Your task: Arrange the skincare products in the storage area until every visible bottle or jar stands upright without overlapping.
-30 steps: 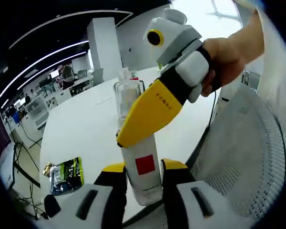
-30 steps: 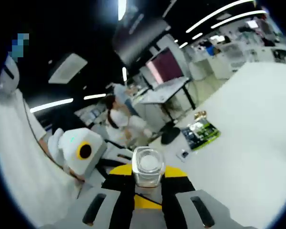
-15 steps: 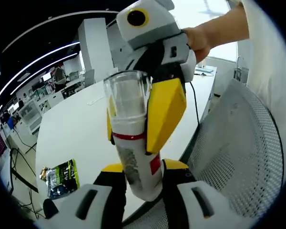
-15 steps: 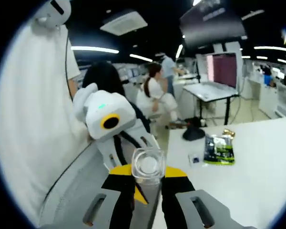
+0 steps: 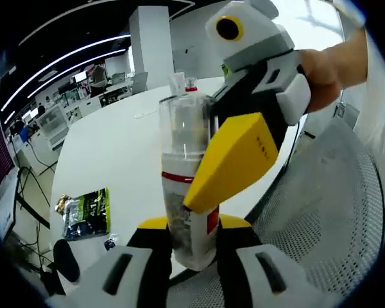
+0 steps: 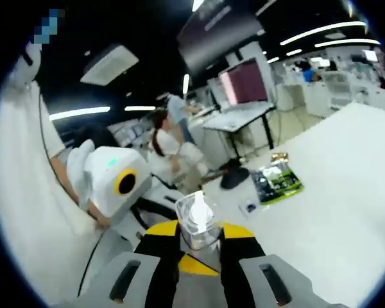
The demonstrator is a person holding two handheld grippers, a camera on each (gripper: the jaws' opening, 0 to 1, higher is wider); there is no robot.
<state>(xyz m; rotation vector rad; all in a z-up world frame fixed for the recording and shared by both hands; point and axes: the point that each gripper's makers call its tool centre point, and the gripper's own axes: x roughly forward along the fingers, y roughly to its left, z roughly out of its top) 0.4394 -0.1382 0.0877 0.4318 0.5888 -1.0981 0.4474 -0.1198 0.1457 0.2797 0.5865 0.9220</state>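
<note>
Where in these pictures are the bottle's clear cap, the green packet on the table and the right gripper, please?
clear cap (image 5: pixel 185 128): left gripper view, on its transparent side wall.
green packet (image 5: pixel 88 214): left gripper view, middle of its printed face.
right gripper (image 6: pixel 199 240): right gripper view, midway between its fingertips.

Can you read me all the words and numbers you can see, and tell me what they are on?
Raised letters on the right gripper's yellow finger: too blurred to read.
Dark print on the white bottle: too small to read. Its red square bears no words.
Green packet on the white table: print too small to read.
</note>
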